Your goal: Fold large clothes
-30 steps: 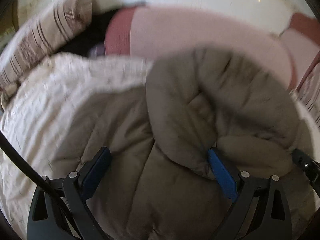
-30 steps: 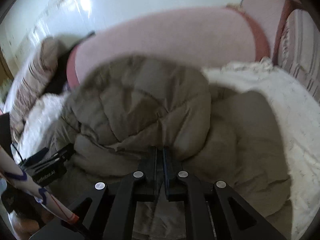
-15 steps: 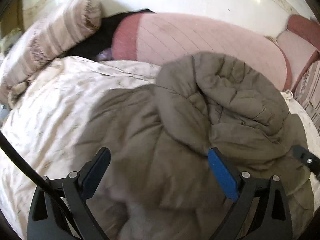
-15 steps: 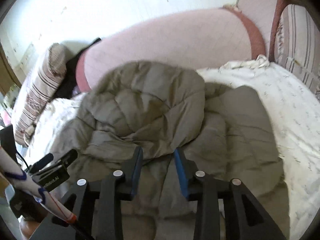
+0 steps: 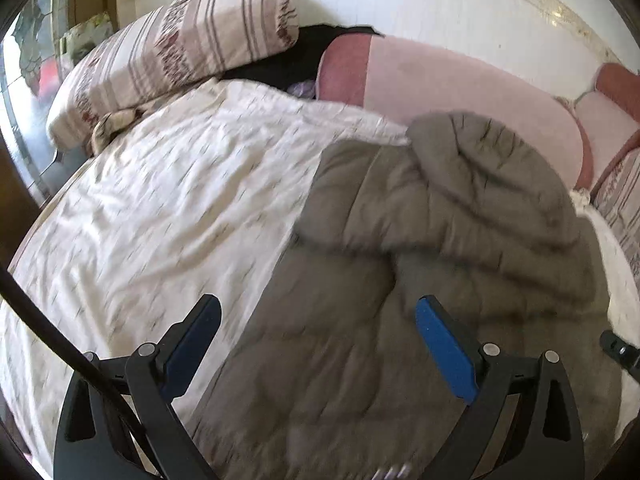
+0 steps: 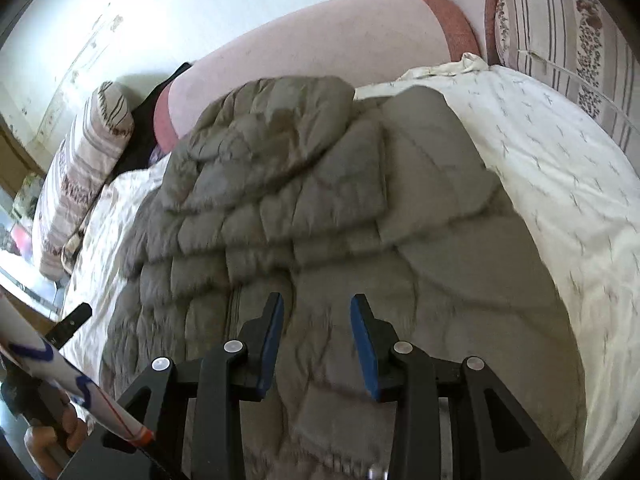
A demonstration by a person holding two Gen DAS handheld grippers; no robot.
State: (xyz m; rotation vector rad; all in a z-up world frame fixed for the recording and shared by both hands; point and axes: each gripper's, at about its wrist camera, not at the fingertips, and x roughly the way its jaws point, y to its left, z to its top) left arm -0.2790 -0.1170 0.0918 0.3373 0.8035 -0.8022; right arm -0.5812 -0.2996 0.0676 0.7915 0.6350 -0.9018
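Grey quilted jacket (image 6: 320,208) spread on bed (image 5: 160,208), part folded: upper portion doubled over toward far side, just before pink headboard (image 6: 340,40). In left wrist view, jacket (image 5: 420,260) fills right half of frame, white printed sheet bare at left.

Left claw (image 5: 316,344): spread wide, blue pads apart, nothing between them; hangs above jacket's near edge, not touching.

Right claw (image 6: 316,340): jaws partly apart, just been opening; jacket fabric seen below the gap, pads not pressing on it. Nothing pinched.

Striped pillow (image 5: 172,48) at far left of bed against wall; second striped pillow (image 6: 560,40) at far right. Dark cloth (image 5: 288,56) between left pillow and headboard.

Writing: none legible. White tube (image 6: 60,380) with blue marks and orange tip at near left in right wrist view; marks not readable as text.
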